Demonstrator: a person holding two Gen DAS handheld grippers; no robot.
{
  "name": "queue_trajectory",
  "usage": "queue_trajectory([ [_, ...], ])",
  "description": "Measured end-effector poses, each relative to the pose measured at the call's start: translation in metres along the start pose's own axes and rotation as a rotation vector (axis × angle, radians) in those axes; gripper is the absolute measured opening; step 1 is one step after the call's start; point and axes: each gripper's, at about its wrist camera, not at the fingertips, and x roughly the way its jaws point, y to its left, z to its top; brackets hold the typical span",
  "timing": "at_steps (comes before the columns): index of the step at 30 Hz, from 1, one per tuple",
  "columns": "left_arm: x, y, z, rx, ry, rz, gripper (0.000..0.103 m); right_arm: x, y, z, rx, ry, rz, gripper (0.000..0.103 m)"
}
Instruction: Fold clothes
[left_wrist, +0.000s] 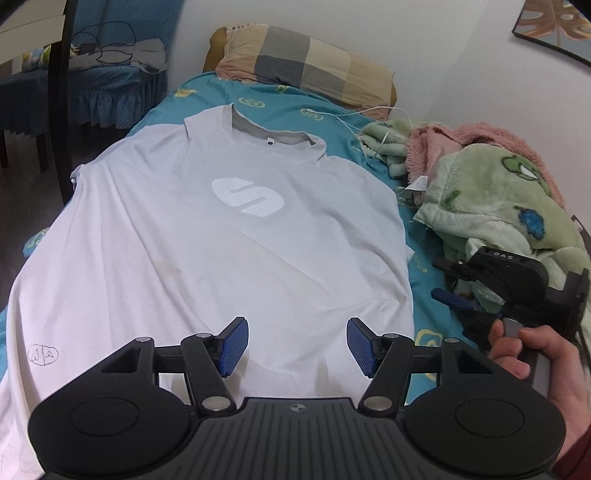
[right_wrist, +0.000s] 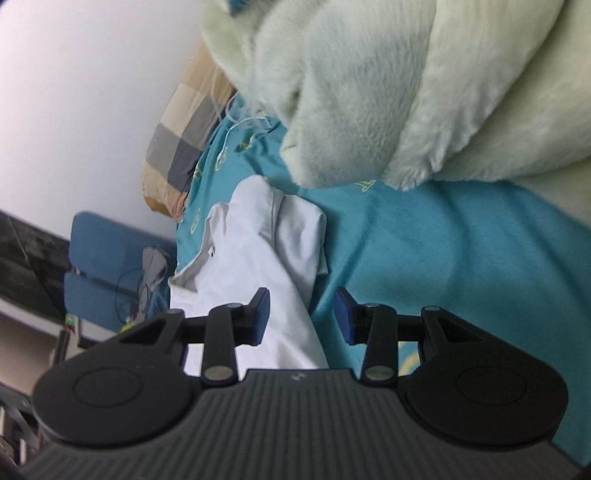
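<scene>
Teal patterned bedsheet (left_wrist: 424, 258), pale grey cotton T-shirt (left_wrist: 221, 240) spread flat across it.

Left gripper (left_wrist: 297, 345) and right gripper (right_wrist: 301, 315) both gape empty; pinch the hem corners evenly, keeping clear of the fluffy green blanket (left_wrist: 498, 206).

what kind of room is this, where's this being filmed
Most likely a bedroom in a home. A white t-shirt lies spread on a bed with a teal sheet, a checked pillow sits at the head against the wall, and a crumpled fleece blanket is bunched alongside.
</scene>
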Motion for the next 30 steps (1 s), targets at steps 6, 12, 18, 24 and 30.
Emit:
queue_trajectory([
  [6, 0.009, 0.004, 0.001, -0.031, 0.001, 0.004, 0.062, 0.038, -0.014, 0.006, 0.142, 0.01, 0.036, 0.041],
  [12, 0.022, 0.01, 0.004, -0.071, 0.013, 0.007, 0.062, 0.06, -0.016, 0.01, 0.192, -0.023, 0.071, 0.04],
  [18, 0.029, 0.014, 0.007, -0.095, 0.017, 0.008, 0.062, 0.075, -0.018, 0.013, 0.176, -0.043, 0.033, 0.019],
  [24, 0.029, 0.013, 0.008, -0.094, 0.004, 0.009, 0.062, 0.067, 0.008, 0.009, 0.027, -0.089, -0.012, 0.004],
  [30, 0.021, 0.014, 0.013, -0.094, -0.028, 0.012, 0.062, 0.035, 0.061, 0.007, -0.268, -0.268, -0.057, 0.003],
])
